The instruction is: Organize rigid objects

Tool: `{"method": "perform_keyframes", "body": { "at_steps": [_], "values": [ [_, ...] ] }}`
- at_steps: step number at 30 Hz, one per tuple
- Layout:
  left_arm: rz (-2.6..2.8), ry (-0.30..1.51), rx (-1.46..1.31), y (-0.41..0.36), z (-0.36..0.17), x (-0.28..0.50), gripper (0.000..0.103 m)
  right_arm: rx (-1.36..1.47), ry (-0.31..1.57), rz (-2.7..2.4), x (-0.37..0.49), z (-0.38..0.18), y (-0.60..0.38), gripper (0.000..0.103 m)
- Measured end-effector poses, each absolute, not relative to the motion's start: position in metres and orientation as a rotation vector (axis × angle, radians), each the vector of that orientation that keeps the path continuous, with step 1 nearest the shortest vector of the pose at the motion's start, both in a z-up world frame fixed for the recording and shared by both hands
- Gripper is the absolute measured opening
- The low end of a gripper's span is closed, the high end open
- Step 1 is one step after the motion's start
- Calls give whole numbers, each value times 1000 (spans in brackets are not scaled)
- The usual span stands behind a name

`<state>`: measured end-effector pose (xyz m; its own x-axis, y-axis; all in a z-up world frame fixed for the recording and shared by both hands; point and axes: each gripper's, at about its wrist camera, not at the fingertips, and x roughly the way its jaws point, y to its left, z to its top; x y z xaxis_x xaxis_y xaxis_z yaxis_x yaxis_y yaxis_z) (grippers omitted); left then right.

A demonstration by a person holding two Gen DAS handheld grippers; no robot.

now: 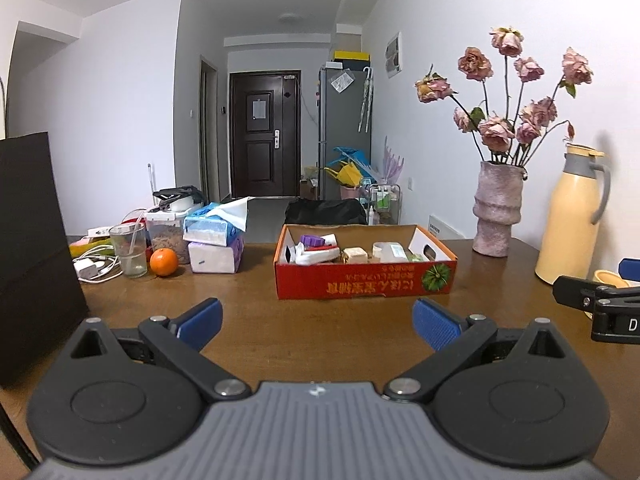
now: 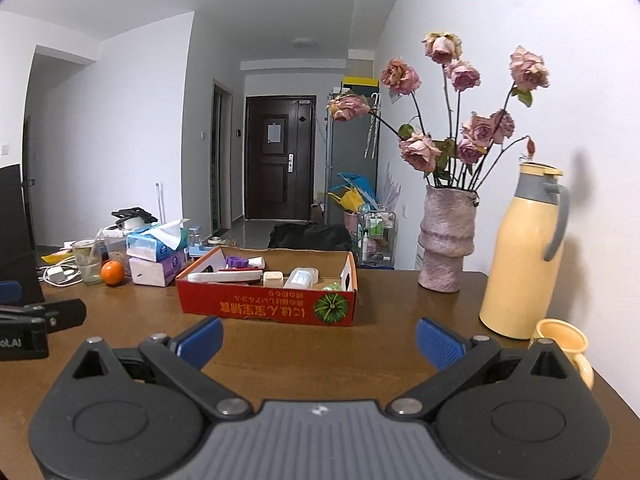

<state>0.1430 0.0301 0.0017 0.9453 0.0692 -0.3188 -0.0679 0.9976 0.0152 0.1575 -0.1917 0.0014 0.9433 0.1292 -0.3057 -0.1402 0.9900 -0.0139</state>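
Observation:
A shallow red cardboard box (image 1: 360, 282) (image 2: 256, 306) sits on the brown table, holding several small items: a purple cap (image 1: 313, 241), white tubes, a beige block (image 1: 355, 255) and a clear case (image 1: 390, 251). My left gripper (image 1: 318, 322) hovers open just in front of the box, with nothing between its blue pads. My right gripper (image 2: 320, 338) is also open and empty, a little nearer the table's front, to the right of the box. In the left wrist view the right gripper's black body (image 1: 592, 304) shows at the right edge.
A pink vase of dried roses (image 2: 446, 240), a yellow thermos jug (image 2: 520, 252) and a yellow cup (image 2: 560, 338) stand at the right. At the left are tissue packs (image 1: 216, 240), an orange (image 1: 163, 262), a glass (image 1: 129, 250), chargers and a black box (image 1: 28, 248).

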Motion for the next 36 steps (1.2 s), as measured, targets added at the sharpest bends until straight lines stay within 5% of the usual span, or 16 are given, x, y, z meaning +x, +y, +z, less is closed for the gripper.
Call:
{"method": "perform_keyframes", "body": {
  "at_steps": [36],
  "values": [
    [39, 314, 12, 16, -6, 67, 103, -35, 295, 123, 77, -6, -203, 103]
  ]
}}
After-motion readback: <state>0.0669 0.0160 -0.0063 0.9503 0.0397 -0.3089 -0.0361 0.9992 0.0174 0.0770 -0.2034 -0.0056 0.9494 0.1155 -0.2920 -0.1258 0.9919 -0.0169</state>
